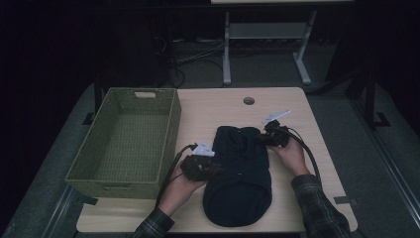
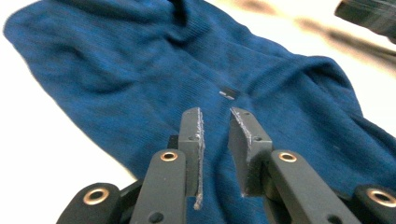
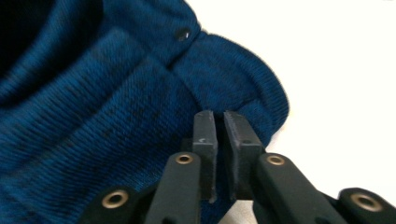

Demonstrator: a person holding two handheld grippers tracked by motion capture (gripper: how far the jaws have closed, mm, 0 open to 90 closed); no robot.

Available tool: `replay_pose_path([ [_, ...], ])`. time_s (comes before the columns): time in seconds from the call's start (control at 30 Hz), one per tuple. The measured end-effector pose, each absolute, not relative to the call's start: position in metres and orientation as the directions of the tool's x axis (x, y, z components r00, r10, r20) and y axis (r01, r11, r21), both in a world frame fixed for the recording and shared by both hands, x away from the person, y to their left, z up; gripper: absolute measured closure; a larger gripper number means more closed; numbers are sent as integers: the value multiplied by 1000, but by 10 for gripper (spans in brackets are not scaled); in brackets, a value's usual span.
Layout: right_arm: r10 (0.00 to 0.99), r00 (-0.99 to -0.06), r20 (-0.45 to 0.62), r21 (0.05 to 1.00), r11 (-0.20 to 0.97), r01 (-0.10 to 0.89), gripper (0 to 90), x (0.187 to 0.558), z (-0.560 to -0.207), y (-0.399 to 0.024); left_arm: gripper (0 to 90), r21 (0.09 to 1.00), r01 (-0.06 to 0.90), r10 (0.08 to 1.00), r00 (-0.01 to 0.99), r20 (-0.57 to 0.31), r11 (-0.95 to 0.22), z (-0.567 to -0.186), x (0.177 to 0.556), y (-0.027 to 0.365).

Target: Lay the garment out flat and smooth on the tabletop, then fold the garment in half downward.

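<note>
Nearest the person, the rounded end of the sweater (image 1: 237,178) lies close to the counter (image 1: 297,106) front edge. It's a dark blue knit, folded into a long bundle, its long axis running from the near edge away toward the far side, the narrower end pointing far and a touch left.

Left gripper (image 1: 214,169) sits at the sweater's left flank, about midway along. In the left gripper view its jaws stand a little apart with nothing between them, hovering over the knit (image 2: 140,79) (a small dark tag shows just ahead of the tips).

Farther up, the right gripper (image 1: 270,138) is at the sweater's far right corner. In the right gripper view its jaws show a thin slit between the pads, no cloth in it, with the ribbed edge (image 3: 243,88) just ahead.

Left of all this, a green woven basket (image 1: 171,134) stands on the counter beside the sweater.
</note>
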State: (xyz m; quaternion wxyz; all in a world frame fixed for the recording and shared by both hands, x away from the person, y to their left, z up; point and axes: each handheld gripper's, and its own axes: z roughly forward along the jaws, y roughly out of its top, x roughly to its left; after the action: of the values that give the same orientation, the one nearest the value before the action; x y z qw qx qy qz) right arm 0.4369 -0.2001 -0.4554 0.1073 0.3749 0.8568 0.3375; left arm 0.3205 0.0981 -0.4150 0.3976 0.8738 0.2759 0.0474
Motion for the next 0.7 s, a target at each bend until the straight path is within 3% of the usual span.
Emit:
replay_pose_path([
  [0.17, 734, -675, 79, 691, 448, 568, 721, 437, -445, -209, 735, 733, 449, 557, 822, -116, -511, -407, 338, 101],
  [0.5, 775, -629, 65, 721, 399, 566, 504, 439, -434, -216, 567, 749, 465, 624, 777, -89, -472, -396, 375, 96],
  [0.7, 786, -612, 89, 701, 387, 599, 453, 447, -429, -219, 502, 734, 479, 652, 755, -65, -481, -397, 397, 95],
])
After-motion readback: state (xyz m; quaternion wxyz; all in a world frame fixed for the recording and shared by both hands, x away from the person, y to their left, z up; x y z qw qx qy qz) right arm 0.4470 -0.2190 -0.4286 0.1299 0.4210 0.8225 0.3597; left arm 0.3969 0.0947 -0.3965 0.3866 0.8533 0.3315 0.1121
